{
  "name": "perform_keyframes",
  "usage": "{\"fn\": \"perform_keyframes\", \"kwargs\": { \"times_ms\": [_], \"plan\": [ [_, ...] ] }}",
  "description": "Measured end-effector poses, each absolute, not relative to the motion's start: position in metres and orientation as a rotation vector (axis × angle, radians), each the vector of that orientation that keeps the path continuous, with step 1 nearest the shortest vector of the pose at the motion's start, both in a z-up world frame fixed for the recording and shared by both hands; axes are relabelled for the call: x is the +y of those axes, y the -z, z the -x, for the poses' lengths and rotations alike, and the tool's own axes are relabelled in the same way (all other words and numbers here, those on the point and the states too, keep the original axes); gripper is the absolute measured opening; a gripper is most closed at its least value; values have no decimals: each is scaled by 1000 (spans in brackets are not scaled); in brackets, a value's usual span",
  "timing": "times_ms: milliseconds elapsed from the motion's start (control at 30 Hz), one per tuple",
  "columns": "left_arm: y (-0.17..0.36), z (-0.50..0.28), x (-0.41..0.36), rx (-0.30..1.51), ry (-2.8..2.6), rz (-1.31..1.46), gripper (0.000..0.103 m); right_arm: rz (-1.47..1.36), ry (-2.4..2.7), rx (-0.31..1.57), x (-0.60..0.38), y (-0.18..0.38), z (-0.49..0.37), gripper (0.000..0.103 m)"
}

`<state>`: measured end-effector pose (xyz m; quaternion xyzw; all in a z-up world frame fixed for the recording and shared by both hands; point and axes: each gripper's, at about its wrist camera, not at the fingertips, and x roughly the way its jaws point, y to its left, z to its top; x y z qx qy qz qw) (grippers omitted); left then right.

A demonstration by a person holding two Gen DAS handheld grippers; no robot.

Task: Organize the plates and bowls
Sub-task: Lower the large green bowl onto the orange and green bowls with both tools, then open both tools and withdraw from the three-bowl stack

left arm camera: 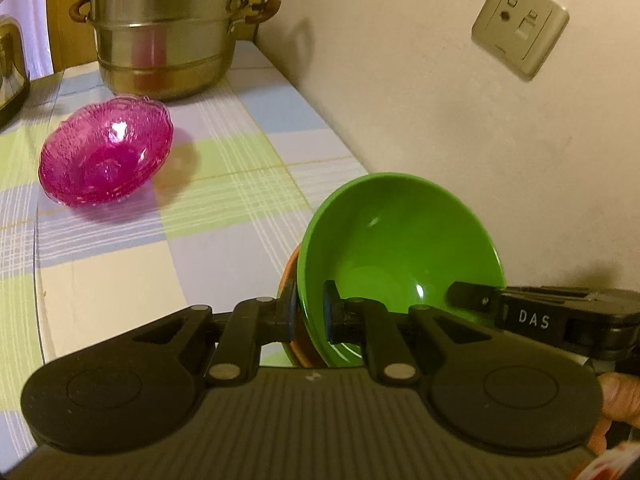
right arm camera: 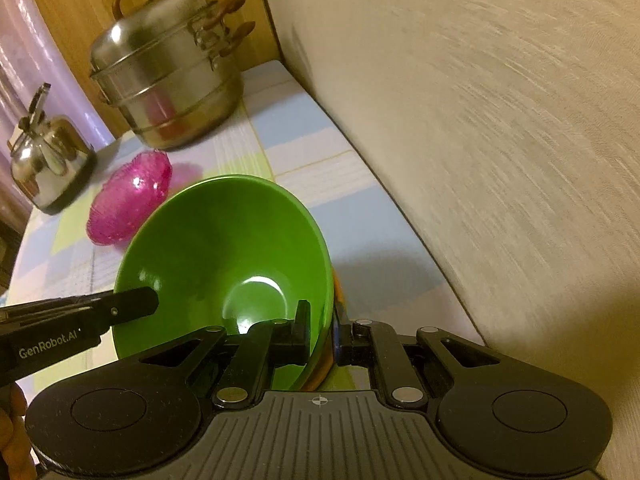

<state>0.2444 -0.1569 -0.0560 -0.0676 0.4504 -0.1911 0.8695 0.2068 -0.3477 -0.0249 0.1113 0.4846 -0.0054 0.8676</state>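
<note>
A green bowl sits nested in an orange bowl, both held tilted above the checked tablecloth. My left gripper is shut on the left rims of the two bowls. My right gripper is shut on the opposite rims; the green bowl fills its view and the orange bowl shows as a thin edge. The right gripper's finger also shows in the left wrist view. A pink glass bowl rests on the cloth further back; it also shows in the right wrist view.
A stacked steel steamer pot stands at the back by the wall corner. A steel kettle stands at the back left. The wall with a socket plate runs along the table's right side.
</note>
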Motion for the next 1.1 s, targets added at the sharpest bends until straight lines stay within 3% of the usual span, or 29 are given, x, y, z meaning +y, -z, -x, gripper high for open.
{"fn": "perform_keyframes", "kwargs": {
  "times_ms": [533, 567, 633, 667, 700, 1100],
  "plan": [
    [59, -243, -158, 949, 398, 147, 13, -91, 22, 1025, -337, 35, -212, 11],
    [58, -243, -158, 943, 390, 141, 13, -93, 18, 1027, -338, 37, -212, 14],
    [57, -241, -157, 933, 387, 135, 13, -109, 18, 1023, -341, 38, -211, 34],
    [57, -241, -156, 933, 386, 137, 13, -118, 18, 1014, -341, 38, -210, 57],
    [57, -241, -155, 931, 383, 139, 13, -131, 21, 1001, -343, 38, -209, 63],
    [44, -228, -129, 887, 373, 230, 18, -249, 55, 942, -357, 19, -178, 63]
  ]
}}
